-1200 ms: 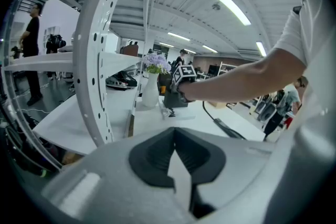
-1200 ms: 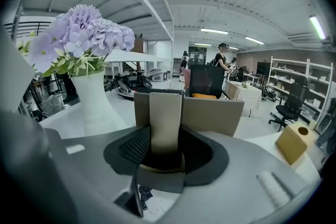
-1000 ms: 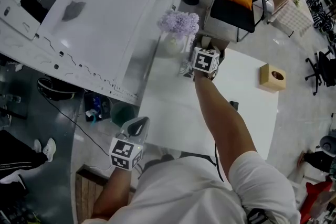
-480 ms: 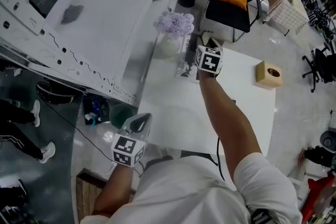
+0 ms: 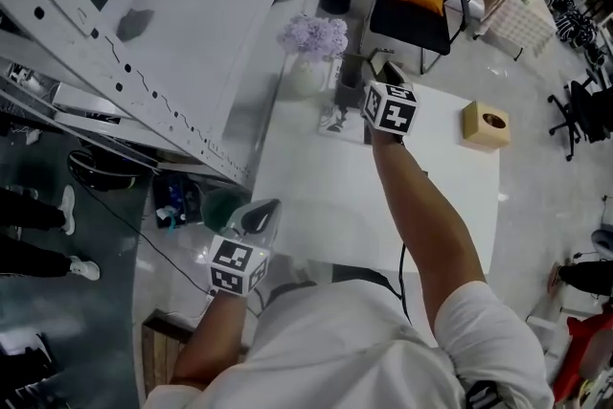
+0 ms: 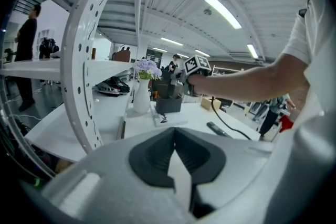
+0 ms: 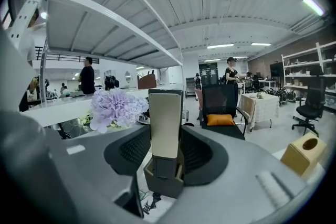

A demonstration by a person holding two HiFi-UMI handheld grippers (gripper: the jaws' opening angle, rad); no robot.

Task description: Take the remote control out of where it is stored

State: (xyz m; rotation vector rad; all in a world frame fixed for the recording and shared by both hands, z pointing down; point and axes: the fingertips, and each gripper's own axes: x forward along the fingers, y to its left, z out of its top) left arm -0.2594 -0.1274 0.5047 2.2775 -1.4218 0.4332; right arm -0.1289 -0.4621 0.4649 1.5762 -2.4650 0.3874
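Right gripper view: the right gripper [image 7: 166, 150] clamps the remote control [image 7: 166, 113] upright, its lower end in the holder [image 7: 164, 181] at the far-left corner of the table [image 5: 306, 192], apparently so it pulls straight out; the left gripper [image 6: 176, 162] waits closed and empty.

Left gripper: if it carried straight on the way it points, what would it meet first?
Most likely the white table top, short of the dark holder that stands farther along it. Depth is hard to judge from this view.
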